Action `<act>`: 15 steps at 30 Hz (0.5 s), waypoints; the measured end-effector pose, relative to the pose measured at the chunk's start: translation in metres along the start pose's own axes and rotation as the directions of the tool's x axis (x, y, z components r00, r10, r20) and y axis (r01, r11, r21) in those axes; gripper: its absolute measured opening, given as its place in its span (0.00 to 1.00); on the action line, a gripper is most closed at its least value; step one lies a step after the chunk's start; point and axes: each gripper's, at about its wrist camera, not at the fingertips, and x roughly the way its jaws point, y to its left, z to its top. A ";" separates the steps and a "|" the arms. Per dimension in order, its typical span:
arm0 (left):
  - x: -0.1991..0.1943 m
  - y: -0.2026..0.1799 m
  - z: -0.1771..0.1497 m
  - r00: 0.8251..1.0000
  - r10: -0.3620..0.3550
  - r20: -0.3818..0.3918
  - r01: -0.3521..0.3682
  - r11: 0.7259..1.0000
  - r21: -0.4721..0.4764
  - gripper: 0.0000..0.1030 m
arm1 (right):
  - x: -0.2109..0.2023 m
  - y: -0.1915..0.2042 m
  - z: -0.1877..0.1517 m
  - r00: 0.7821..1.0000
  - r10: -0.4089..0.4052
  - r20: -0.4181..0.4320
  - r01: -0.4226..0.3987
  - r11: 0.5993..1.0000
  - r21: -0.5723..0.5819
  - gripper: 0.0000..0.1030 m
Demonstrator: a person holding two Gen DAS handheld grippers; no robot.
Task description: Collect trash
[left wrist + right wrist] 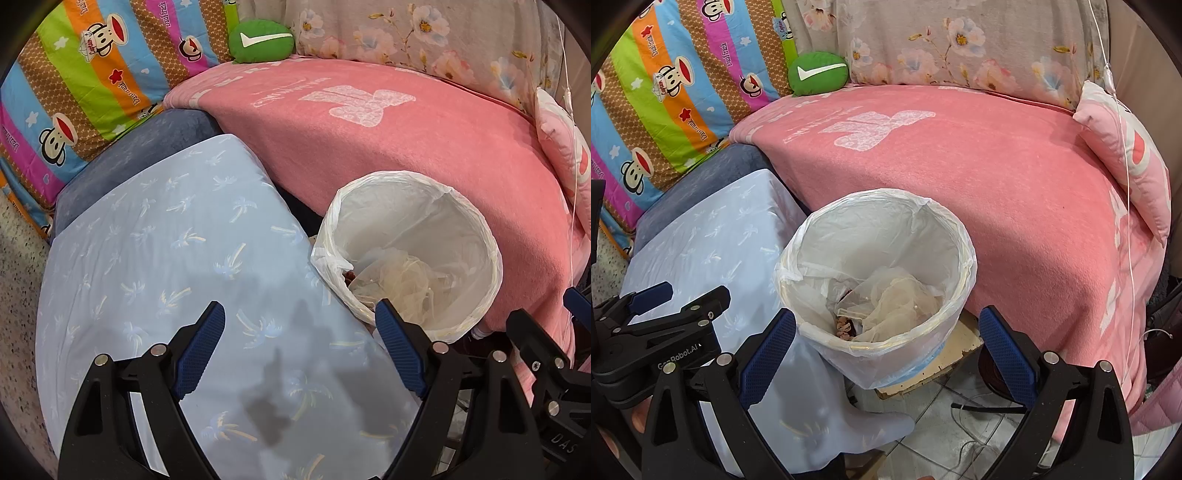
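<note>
A round bin lined with a white plastic bag (875, 236) (476, 240) stands between a light-blue covered stool and a pink-covered bed. Crumpled clear and cream wrapping (897, 299) (402, 277) and some dark scraps lie at its bottom. My left gripper (299, 321) is open over the light-blue cloth (166, 258), its right finger at the bin's near rim, nothing between the pads. My right gripper (886, 325) is open too, its blue pads either side of the bin's near wall without touching it. The left gripper (676, 299) also shows at the left of the right wrist view.
The pink blanket (1015, 184) covers the bed behind and right of the bin. A striped monkey-print quilt (74, 92), a green cushion (258, 40) and floral bedding (960, 48) lie at the back. A pink pillow (1126, 155) sits right. Tiled floor with cables (971, 435) and a board (934, 369) lies under the bin.
</note>
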 end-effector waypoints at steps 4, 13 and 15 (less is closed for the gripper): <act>0.000 0.000 0.000 1.000 0.001 0.002 -0.001 1.000 0.002 0.77 | 0.000 0.000 0.000 1.000 -0.001 0.001 0.001 1.000 0.000 0.94; -0.004 -0.003 -0.002 1.000 0.002 0.006 -0.002 1.000 0.008 0.77 | -0.004 -0.002 -0.002 1.000 -0.003 0.005 0.003 1.000 0.004 0.94; -0.004 -0.004 -0.002 1.000 0.003 0.007 -0.003 1.000 0.009 0.77 | -0.005 -0.002 -0.002 1.000 -0.002 0.005 0.002 1.000 0.003 0.94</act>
